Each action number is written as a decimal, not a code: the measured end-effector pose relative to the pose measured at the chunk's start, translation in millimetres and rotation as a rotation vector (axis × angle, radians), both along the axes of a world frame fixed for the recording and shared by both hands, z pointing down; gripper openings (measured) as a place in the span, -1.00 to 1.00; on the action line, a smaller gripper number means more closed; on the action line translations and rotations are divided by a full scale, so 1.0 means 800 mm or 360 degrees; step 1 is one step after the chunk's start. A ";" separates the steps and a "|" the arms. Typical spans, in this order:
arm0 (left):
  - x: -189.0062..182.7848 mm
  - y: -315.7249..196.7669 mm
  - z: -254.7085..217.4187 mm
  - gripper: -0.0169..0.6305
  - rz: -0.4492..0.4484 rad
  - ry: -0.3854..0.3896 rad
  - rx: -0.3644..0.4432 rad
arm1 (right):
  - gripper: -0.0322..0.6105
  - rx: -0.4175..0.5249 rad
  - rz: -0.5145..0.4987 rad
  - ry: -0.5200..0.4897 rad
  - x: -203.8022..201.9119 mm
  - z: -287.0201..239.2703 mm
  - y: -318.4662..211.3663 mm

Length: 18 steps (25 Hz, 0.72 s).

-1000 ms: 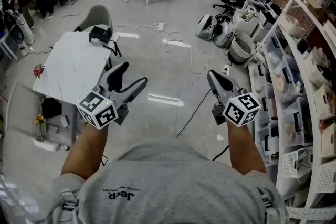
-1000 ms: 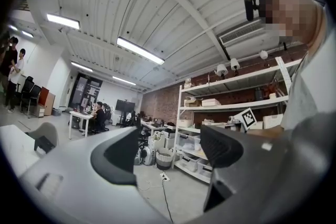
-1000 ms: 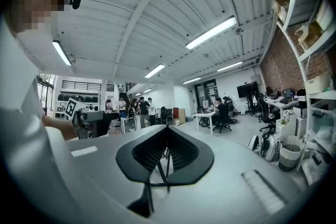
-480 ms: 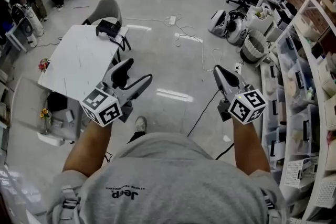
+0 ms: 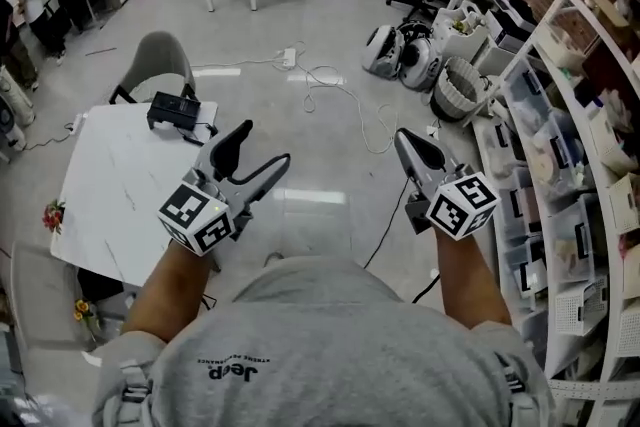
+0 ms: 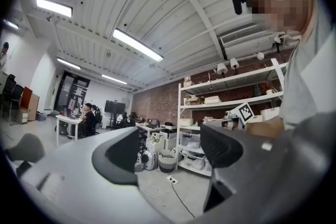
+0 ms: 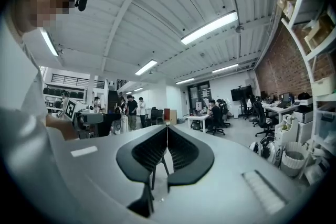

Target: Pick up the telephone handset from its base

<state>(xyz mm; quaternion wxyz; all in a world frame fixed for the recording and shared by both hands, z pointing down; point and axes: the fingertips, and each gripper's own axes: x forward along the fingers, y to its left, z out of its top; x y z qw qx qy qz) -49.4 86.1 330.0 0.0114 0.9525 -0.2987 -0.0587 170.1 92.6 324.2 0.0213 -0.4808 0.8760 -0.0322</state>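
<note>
Over open floor (image 5: 330, 145) between table (image 5: 120, 205), left, and shelves (image 5: 560, 175), right, the left gripper (image 5: 258, 147) is gaping empty, the right gripper (image 5: 408, 143) pressing its jaws together on nothing. The telephone (image 5: 175, 110) is sitting at the table's far edge.

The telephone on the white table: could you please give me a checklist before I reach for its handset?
1. Telephone in view at the white table's far corner: ok.
2. Which way it faces: cannot tell, too small.
3. Left gripper open and empty: ok.
4. Right gripper open: not ok, jaws together, empty.
5. Grippers close to the telephone: not ok, both short of it.
</note>
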 end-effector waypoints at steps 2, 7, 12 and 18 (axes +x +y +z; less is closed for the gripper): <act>-0.022 -0.044 -0.006 0.29 0.0051 -0.0012 0.0016 | -0.88 0.0009 0.0041 0.0007 -0.025 -0.008 -0.039; -0.065 -0.136 -0.006 0.29 0.0124 -0.0031 0.0027 | -0.88 0.0037 0.0101 0.0013 -0.071 -0.022 -0.118; -0.084 -0.199 -0.002 0.29 0.0168 -0.0018 0.0005 | -0.88 0.0008 0.0146 0.0019 -0.088 -0.018 -0.176; -0.081 -0.266 0.010 0.29 0.0159 -0.0011 -0.0048 | -0.88 -0.0024 0.0150 -0.0001 -0.080 -0.006 -0.241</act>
